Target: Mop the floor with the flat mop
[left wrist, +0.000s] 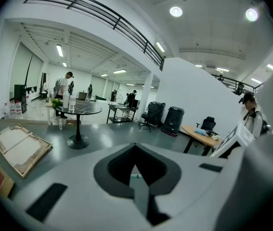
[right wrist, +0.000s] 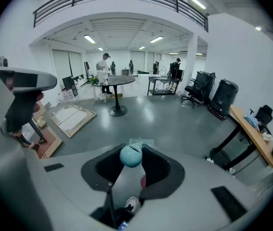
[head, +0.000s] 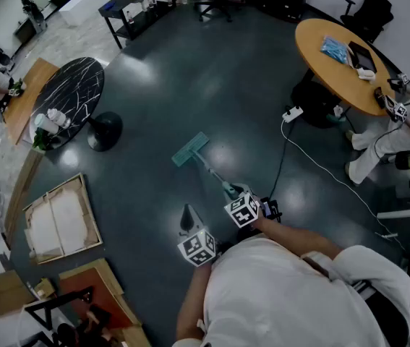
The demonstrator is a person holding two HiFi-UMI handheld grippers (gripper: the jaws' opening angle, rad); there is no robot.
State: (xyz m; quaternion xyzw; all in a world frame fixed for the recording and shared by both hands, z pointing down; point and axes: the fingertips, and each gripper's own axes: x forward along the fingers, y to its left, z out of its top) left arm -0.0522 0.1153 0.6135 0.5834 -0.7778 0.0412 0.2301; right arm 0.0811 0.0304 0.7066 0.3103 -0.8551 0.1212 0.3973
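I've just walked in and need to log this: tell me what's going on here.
A person is mopping the dark floor of an open office. The right gripper is clamped on the mop handle at its teal knob, with the mop head flat on the floor ahead. The left gripper is held beside it, off the handle. Whether its jaws are together is unclear.

The floor (head: 212, 78) shines glossy, the black table (head: 71, 92) looks marble, the mop handle (right wrist: 130, 157) plastic
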